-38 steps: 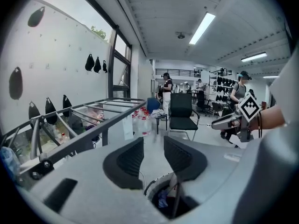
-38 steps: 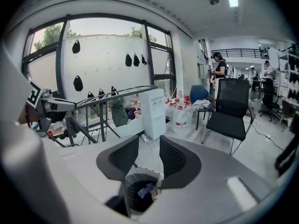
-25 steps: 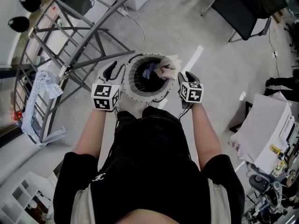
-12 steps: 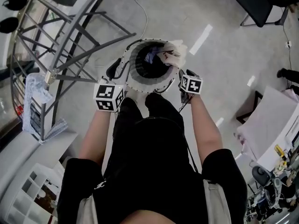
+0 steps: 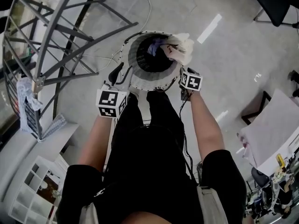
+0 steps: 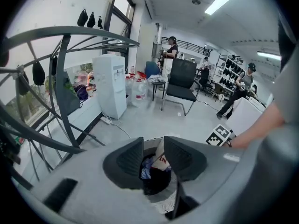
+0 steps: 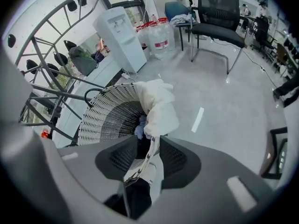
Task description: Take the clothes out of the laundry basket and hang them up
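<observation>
Crowding the laundry basket (image 5: 145, 82): metal rack (image 5: 93, 42), draped cream garment (image 5: 183, 50).

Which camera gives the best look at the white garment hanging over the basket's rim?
The right gripper view: the white garment sits mid-frame and close, draped over the rim of the basket. The head view shows it small, from above. The left gripper view shows only a sliver of it.

Water dispenser (image 7: 122, 34), black office chair (image 7: 218, 14)
</observation>
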Demonstrator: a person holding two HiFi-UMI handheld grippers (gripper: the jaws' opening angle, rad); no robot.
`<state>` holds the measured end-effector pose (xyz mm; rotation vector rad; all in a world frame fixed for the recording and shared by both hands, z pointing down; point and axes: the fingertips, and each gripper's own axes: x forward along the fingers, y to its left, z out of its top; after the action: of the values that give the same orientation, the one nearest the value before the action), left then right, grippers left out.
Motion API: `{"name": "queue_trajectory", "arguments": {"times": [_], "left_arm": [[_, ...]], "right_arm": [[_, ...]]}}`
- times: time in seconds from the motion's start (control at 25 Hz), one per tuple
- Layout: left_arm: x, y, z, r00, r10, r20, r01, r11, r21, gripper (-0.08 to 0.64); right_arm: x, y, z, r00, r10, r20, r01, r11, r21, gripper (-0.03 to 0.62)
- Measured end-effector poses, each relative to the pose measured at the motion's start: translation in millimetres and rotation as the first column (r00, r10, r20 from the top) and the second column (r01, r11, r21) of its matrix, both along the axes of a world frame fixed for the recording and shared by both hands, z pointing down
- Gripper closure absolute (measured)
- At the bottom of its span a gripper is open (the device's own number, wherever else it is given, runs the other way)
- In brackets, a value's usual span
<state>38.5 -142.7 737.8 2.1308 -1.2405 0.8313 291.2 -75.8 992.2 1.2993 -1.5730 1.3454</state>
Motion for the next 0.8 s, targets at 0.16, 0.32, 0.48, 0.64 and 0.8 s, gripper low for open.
{"name": "queue_trajectory", "arguments": {"times": [0.16,0.32,0.48,0.64,0.8], "left_arm": [[10,-2,21,1.0,0.015,0.004,-0.015,1.0,-0.018,0.416],[18,-7,33,1.0,0.019,0.008,-0.019,0.999,-0.027,0.416],[20,-12,39,1.0,0.026,0.013,-0.025,0.999,-0.023,0.416],[16,-11,42,1.0,0.021,0.02,-0.021,0.999,-0.028,0.417],[11,-9,37,1.0,0.006,0.019,-0.006,1.0,-0.029,0.423]], "right_arm": [[1,-10,25,1.0,-0.016,-0.016,0.017,1.0,0.007,0.426],[4,-18,49,1.0,-0.005,-0.017,0.005,1.0,-0.001,0.426],[0,-23,62,1.0,-0.013,-0.021,0.013,1.0,-0.012,0.447],[-4,-23,64,0.998,-0.017,-0.055,0.016,1.0,-0.019,0.502],[-1,-22,56,0.993,0.035,-0.117,-0.036,0.999,-0.003,0.513]]}}
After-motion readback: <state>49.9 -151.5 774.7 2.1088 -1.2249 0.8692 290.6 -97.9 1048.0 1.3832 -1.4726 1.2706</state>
